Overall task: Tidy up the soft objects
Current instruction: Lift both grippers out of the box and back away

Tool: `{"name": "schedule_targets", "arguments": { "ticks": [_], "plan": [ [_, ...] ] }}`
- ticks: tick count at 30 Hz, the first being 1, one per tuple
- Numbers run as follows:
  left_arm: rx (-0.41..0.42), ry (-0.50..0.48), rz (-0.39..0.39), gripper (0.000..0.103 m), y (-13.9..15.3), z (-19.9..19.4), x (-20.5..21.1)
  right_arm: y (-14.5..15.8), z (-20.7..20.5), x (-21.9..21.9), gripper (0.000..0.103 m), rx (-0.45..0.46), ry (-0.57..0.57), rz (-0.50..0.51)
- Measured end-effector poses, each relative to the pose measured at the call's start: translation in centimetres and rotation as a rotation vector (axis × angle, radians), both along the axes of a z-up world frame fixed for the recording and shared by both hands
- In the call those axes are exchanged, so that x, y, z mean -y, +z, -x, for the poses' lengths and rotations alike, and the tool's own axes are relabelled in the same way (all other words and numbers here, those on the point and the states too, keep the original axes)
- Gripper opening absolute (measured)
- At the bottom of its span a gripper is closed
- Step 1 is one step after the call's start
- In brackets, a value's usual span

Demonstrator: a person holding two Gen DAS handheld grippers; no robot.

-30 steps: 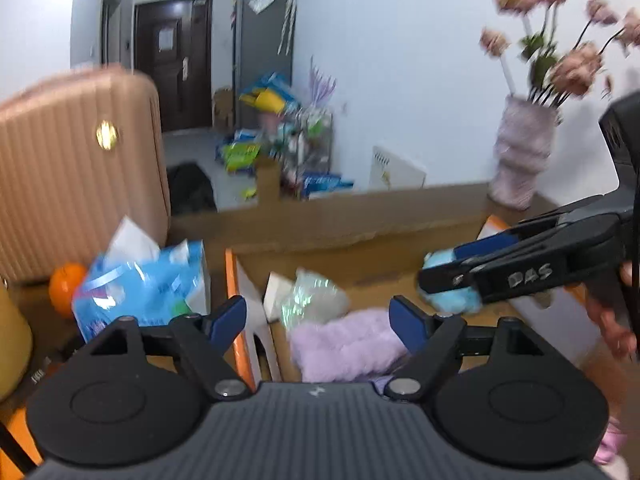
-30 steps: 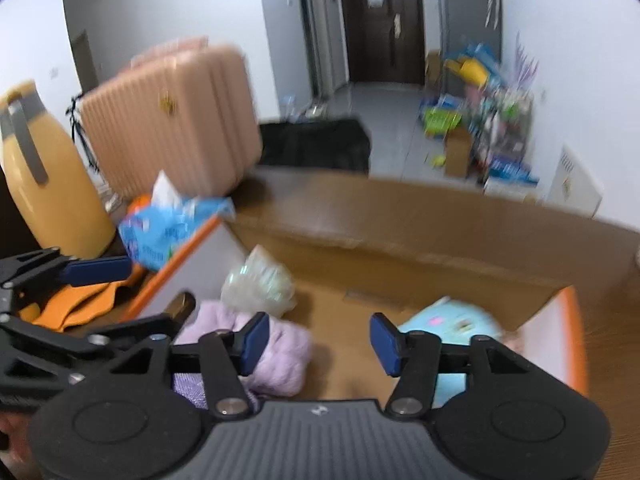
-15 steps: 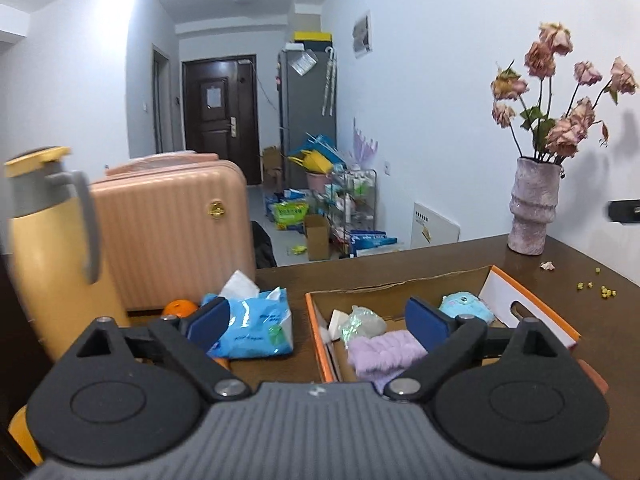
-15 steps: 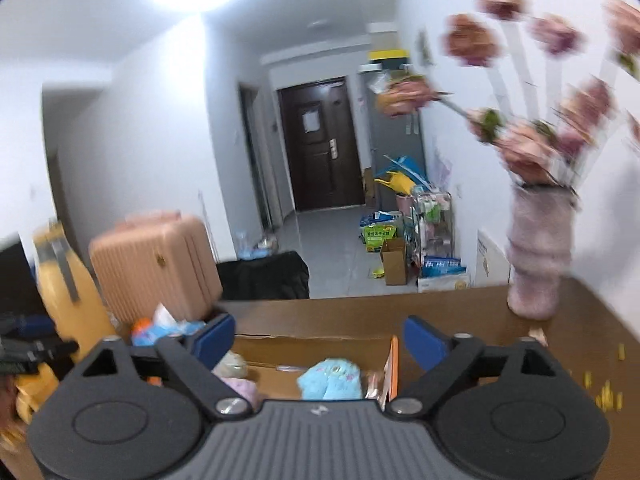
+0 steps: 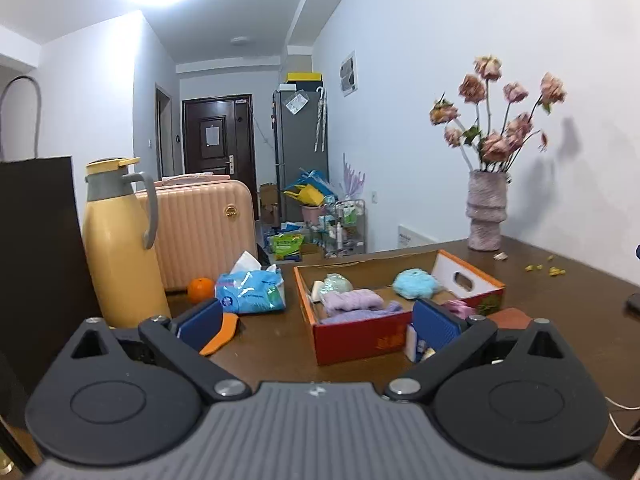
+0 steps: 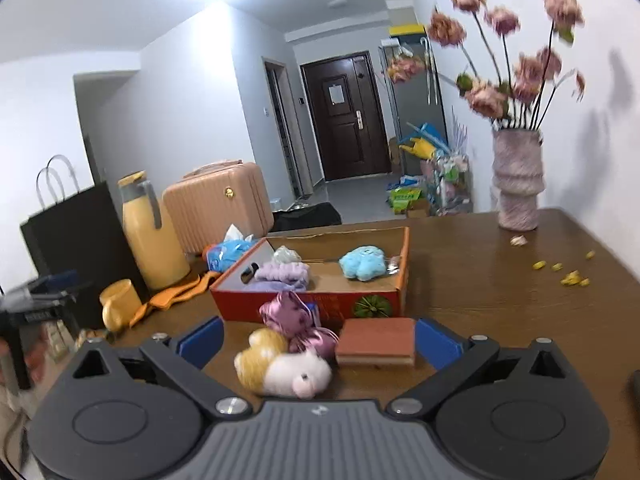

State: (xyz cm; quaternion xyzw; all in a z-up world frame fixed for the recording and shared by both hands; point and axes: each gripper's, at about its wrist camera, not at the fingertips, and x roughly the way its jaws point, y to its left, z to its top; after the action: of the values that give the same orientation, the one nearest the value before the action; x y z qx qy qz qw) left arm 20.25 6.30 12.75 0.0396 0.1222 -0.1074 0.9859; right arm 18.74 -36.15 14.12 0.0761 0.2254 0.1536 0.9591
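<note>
Box [image 6: 312, 296] at my 12 o'clock holds blue plush [image 6: 362, 262], purple cloth [image 6: 284, 272] | plush toy [image 6: 288, 372], pouch [image 6: 292, 316] left outside | my right gripper [image 6: 318, 338] and left gripper [image 5: 316, 318] both released, empty

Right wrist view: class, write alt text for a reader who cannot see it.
The open right gripper hovers over a white-and-yellow plush toy, a pink satin pouch and a brown sponge block; behind them an orange box holds a blue plush.
</note>
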Motion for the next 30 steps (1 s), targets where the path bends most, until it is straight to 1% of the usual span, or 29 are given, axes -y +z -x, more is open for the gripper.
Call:
{"name": "schedule_targets", "arguments": {
  "ticks": [2,6,10,14,16,19,22,24,27,30],
  "plan": [
    [0.021,-0.001,0.013,0.103,0.2,2.1,-0.4,0.7,2.0,0.4,0.103,0.030,-0.014,-0.001],
    [0.067,0.036,-0.002,0.103,1.1,5.9,-0.8,2.1,5.2,0.7,0.103,0.098,-0.059,-0.013],
    [0.157,0.055,0.006,0.103,2.1,10.8,-1.5,3.0,8.7,-0.1,0.103,0.175,-0.034,-0.023],
    [0.207,0.042,0.014,0.103,2.4,14.6,-2.2,4.1,11.8,-1.2,0.103,0.207,-0.015,0.018],
    [0.221,0.027,0.020,0.103,2.5,15.4,-2.5,4.6,12.8,-1.7,0.103,0.219,-0.002,0.059],
    [0.219,0.006,0.030,0.103,2.6,14.7,-2.5,5.4,12.3,-1.6,0.103,0.204,0.031,0.126],
    [0.181,0.015,0.012,0.103,2.7,12.0,-1.5,6.9,9.7,-0.4,0.103,0.164,0.031,0.161],
    [0.156,0.010,-0.004,0.103,2.5,9.9,-0.9,7.9,7.3,0.6,0.103,0.145,-0.007,0.179],
    [0.113,0.011,-0.023,0.103,2.3,6.4,0.1,8.8,3.3,1.5,0.103,0.114,-0.028,0.222],
    [0.073,0.029,-0.048,0.103,2.6,2.9,1.0,9.9,-1.0,2.2,0.103,0.096,-0.027,0.211]
  ]
}}
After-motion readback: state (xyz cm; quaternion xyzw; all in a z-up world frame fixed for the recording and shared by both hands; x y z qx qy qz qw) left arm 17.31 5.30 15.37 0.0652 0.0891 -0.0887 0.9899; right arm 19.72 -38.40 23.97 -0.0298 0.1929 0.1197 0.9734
